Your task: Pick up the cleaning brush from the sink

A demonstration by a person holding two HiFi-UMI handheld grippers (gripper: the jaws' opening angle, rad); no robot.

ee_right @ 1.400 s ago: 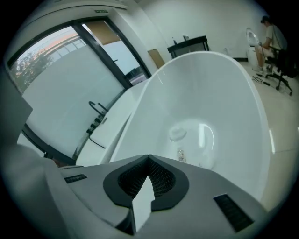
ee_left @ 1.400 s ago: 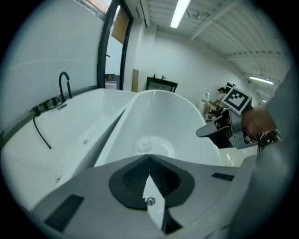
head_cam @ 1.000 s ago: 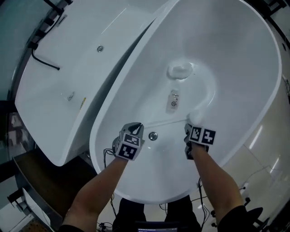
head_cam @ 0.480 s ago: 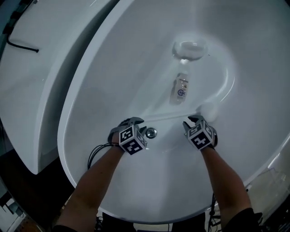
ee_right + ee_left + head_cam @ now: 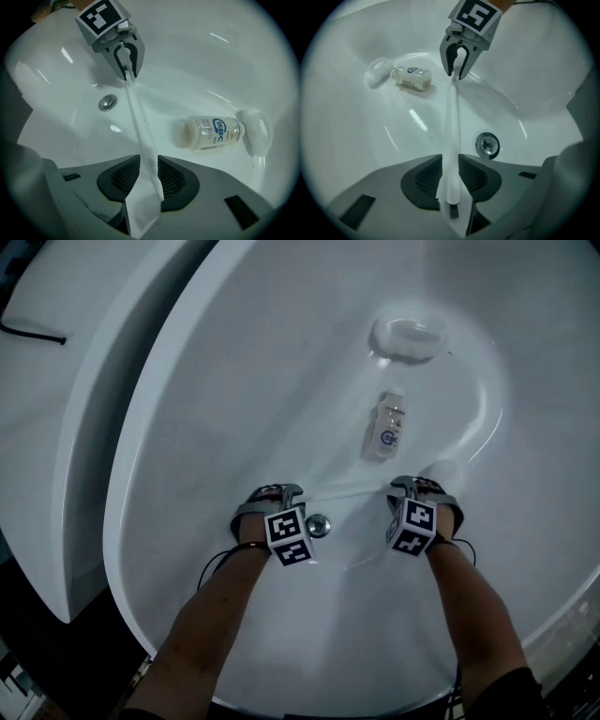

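Note:
A long white cleaning brush (image 5: 352, 487) lies across the bottom of the white sink (image 5: 216, 399); its pale head shows just beyond my right gripper. My left gripper (image 5: 281, 493) points down over the thin handle end. In the left gripper view the handle (image 5: 452, 131) runs between the jaws of the left gripper (image 5: 450, 169), which are opening. My right gripper (image 5: 413, 486) straddles the other end. There the wider white part of the brush (image 5: 140, 136) sits between the opening jaws of the right gripper (image 5: 149, 174). The brush rests on the sink bottom.
A small clear bottle with a blue label (image 5: 386, 426) lies on its side just past the brush. Beyond it is a white oval lump (image 5: 409, 335). A chrome drain fitting (image 5: 319, 525) sits close to the left gripper. The sink walls curve up all round.
Both grippers have sunk into the sink onto the brush ends and rolled. Their jaws went from shut to spread either side of the brush.

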